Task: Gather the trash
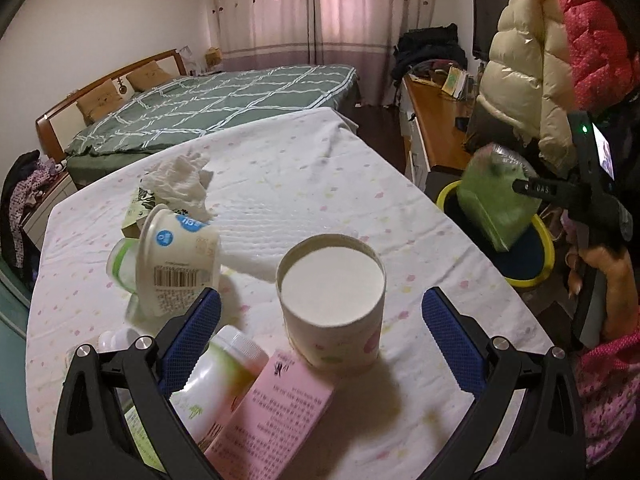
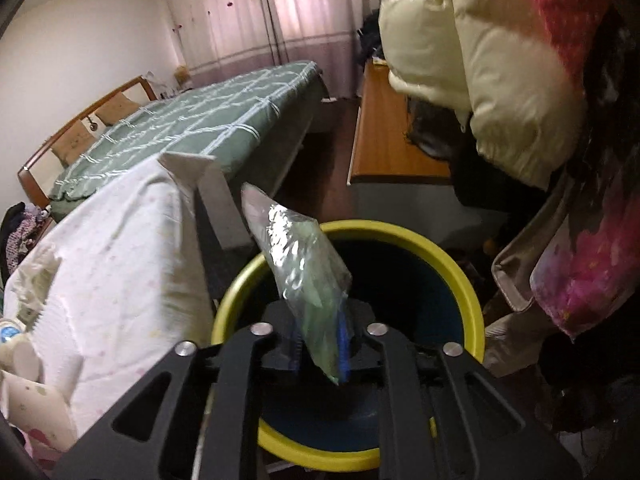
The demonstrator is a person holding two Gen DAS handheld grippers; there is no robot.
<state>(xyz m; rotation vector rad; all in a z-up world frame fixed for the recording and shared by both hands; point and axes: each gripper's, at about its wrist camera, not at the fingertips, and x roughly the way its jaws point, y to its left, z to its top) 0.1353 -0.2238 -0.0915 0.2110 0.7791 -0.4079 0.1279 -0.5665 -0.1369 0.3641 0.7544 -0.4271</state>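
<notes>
Left to right on the table: crumpled tissue and tipped yogurt cup lay far left, outside your left gripper. White bottle sat against its left finger; pink box lay low between the fingers. The paper tub stood upright between the blue pads, touching neither. That gripper was spread wide, holding nothing. Off the table's right edge, your right gripper hung over the yellow-rimmed bin, the green plastic packet still between its nearly closed jaws, sticking up past the fingertips above the bin mouth. Can't tell whether the pads still pressed on it.
</notes>
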